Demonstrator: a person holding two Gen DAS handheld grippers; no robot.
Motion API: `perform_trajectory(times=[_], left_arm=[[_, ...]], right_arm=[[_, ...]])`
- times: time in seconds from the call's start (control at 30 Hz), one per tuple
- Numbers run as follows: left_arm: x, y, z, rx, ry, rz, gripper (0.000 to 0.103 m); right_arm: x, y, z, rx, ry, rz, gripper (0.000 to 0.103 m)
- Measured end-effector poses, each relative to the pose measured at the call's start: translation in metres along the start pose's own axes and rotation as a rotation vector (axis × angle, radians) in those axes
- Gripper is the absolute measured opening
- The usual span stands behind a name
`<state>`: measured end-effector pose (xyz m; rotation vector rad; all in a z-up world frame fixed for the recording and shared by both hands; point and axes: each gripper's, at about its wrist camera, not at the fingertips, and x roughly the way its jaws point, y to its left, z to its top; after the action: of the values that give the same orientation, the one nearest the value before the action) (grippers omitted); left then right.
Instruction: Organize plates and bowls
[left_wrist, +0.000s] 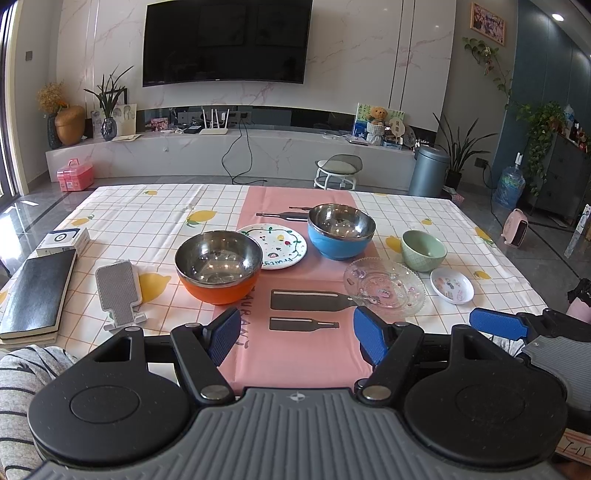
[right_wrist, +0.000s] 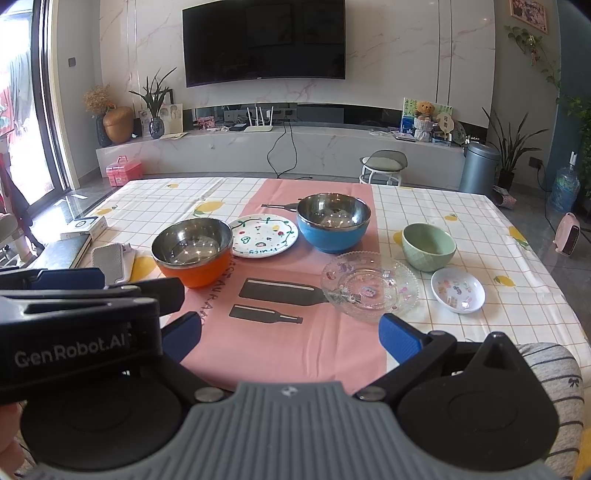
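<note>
Left hand-held gripper (left_wrist: 297, 332) low in the left wrist frame, blue pads spread wide apart, nothing between them, poised above the near edge of the desk (left_wrist: 122, 218). Right hand-held gripper (right_wrist: 290, 334) low in the right wrist frame, likewise spread wide and empty, with the other tool's black body crossing the lower left.

Just beyond the pads, in the middle of the frame: orange bowl (left_wrist: 218, 266) left of centre, steel-lined, upright and empty. Painted plate (left_wrist: 275, 246) touching or just behind its right rim. Blue bowl (left_wrist: 340, 230) further back and right, also steel-lined. Glass dish (left_wrist: 384, 286) nearer, right of centre, close to the right pad. Green bowl (left_wrist: 423, 250) just behind it, and small white dish (left_wrist: 451, 285) at the right, beside the glass one.

Judging by the layout, nothing sorted yet: six pieces lying singly, none stacked or nested, no bowl inside another, no plate on another. All grouping still to do.

Off to the left of the frame: a black notebook (left_wrist: 35, 291), a small box (left_wrist: 63, 240), a grey brush-like pad (left_wrist: 119, 288).

Readable writing: "GenRobot.AI" on the tool body at lower left of the right wrist frame; "fruits" on the painted plate, upside down; part of "RESTAURANT" on the pink runner (left_wrist: 299, 354).
</note>
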<state>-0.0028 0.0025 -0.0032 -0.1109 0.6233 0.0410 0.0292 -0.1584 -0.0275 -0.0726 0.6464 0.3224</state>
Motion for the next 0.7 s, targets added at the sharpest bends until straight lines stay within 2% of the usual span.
perform_trajectory(times=[0.33,0.7], left_arm=[[0.0002,-0.0003,0.0002,0.002,0.001,0.0,0.082],[0.0005,-0.0001,-0.0001,0.002,0.001,0.003,0.082]], right_arm=[[-0.0003,0.0015,-0.0005,-0.002,0.002,0.003,0.1],[-0.0017,0.0035,-0.0014,-0.008,0.007,0.046,0.097]])
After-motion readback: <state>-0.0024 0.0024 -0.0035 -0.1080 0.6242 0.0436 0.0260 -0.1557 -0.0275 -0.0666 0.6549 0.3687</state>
